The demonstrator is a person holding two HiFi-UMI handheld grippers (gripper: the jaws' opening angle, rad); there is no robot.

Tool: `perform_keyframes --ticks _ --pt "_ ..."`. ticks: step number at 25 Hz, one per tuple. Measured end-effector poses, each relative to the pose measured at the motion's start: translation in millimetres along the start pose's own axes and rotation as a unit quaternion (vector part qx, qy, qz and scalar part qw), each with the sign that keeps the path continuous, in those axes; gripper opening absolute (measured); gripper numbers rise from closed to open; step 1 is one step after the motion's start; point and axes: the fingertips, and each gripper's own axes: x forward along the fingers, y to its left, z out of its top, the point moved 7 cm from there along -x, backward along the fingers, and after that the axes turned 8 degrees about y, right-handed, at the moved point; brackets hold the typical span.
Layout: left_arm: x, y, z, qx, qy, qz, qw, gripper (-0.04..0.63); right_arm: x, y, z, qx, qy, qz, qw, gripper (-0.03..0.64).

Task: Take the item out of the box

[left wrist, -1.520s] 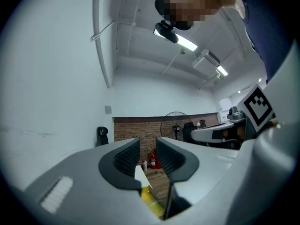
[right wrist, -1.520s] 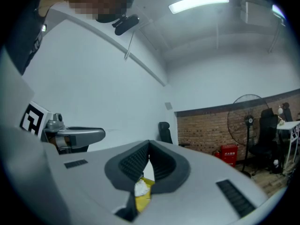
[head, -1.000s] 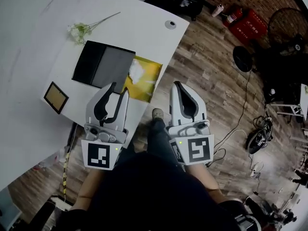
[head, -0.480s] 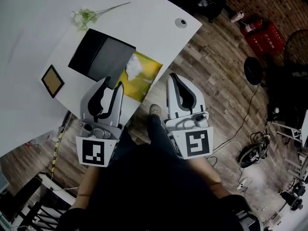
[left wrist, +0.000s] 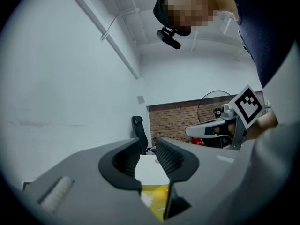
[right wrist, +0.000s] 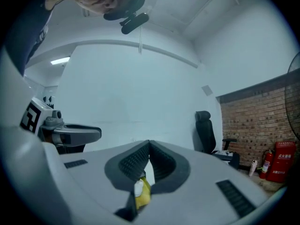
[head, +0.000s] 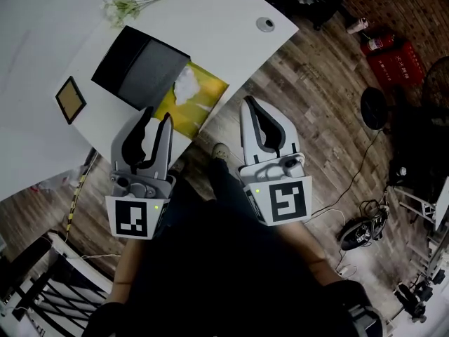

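Head view: over the last second both grippers have closed in on the counter. The left gripper now has its tips at the counter's edge. The open black box sits just ahead of it, and a yellow sheet carrying a white wad lies ahead and to its right. Whether that sheet belongs to the box or only lies against it, I cannot tell. The right gripper hangs over the floor, with the sheet ahead and to its left.

Left gripper view: the left gripper has its jaws apart and empty, and the yellow shows low through the gap.

Right gripper view: the right gripper has its tips pressed together and holds nothing.

This looks like the approach only, and nothing has been touched yet.
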Motion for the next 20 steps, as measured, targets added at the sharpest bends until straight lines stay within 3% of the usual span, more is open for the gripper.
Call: perform_keyframes --ticks 11,20 --pt "10.0 8.5 -5.3 0.002 0.006 0.005 1.0 0.115 18.5 5.8 -8.6 0.001 0.009 0.014 1.0 0.012" --pt "42.9 23.9 -30.6 0.005 0.067 -0.049 0.9965 0.115 42.7 8.1 -16.7 -0.018 0.043 -0.001 0.999 0.012"
